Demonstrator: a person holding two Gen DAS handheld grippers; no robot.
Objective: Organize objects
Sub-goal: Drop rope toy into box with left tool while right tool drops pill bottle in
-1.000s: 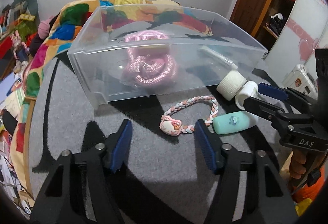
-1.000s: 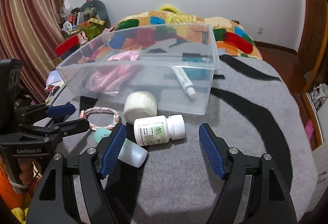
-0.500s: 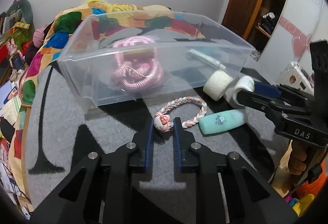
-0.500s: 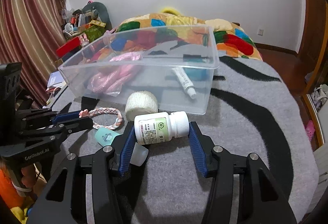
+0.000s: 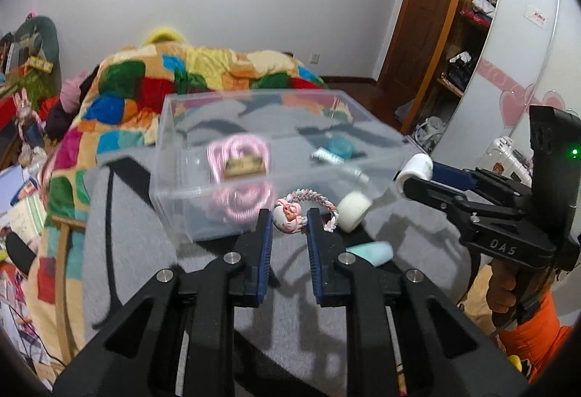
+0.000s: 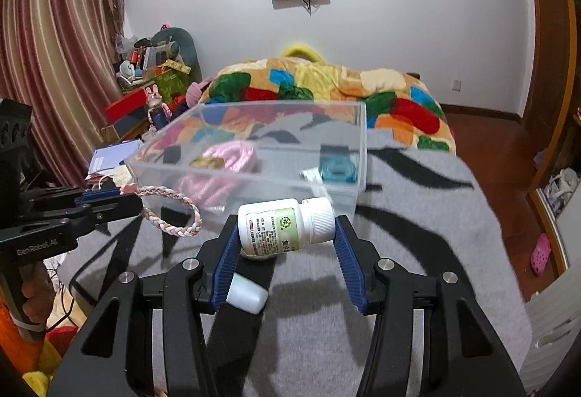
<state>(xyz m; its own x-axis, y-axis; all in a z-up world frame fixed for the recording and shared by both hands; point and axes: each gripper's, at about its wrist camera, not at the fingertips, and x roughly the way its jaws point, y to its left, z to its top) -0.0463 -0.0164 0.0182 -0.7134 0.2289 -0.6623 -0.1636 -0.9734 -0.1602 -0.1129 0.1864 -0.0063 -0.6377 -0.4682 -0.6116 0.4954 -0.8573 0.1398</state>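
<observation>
Braided bracelet [image 5: 311, 206], gripped by its pink charm between the narrowed fingers [image 5: 264, 241] of the left gripper [image 5: 288, 230], hangs above the grey blanket [image 5: 290, 288]. White pill bottle [image 6: 287, 228] lies sideways, clamped in the right gripper [image 6: 287, 237]. Beyond both stands the clear plastic bin [image 5: 254, 157], holding a pink rope [image 5: 238, 157].
</observation>
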